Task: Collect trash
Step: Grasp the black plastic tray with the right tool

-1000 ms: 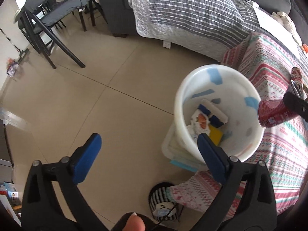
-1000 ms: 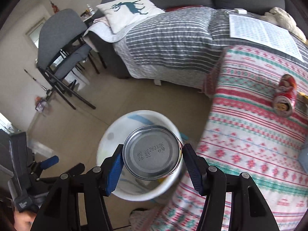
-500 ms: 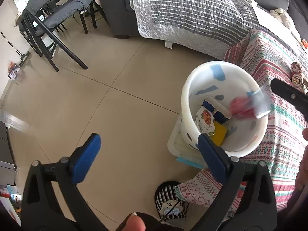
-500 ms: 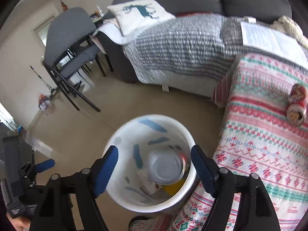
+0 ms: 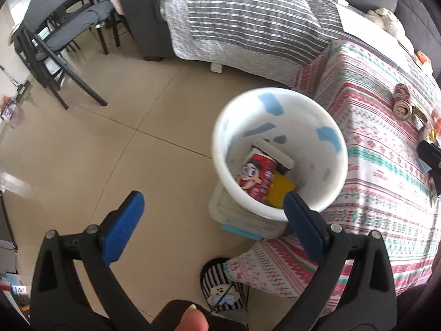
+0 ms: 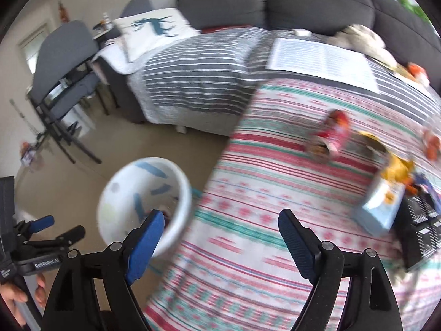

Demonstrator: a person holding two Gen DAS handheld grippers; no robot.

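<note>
A white trash bin (image 5: 278,149) stands on the floor beside the patterned table; it also shows in the right wrist view (image 6: 143,204). A red can (image 5: 256,176) lies inside it on other trash. My left gripper (image 5: 212,218) is open and empty, just in front of the bin. My right gripper (image 6: 220,237) is open and empty over the patterned tablecloth (image 6: 275,193). On the table lie a red chip tube (image 6: 330,135), a light blue carton (image 6: 380,207) and orange wrappers (image 6: 399,168). The right view is blurred.
A grey striped sofa cover (image 5: 248,27) lies behind the bin. Grey folding chairs (image 5: 60,35) stand at the far left on the tiled floor (image 5: 82,151). A striped slipper (image 5: 223,287) lies by the table foot. A black device (image 6: 419,229) sits at the table's right edge.
My right gripper opened and dropped the red can into the bin, then swung right over the table. My left gripper stayed open and shifted slightly.
</note>
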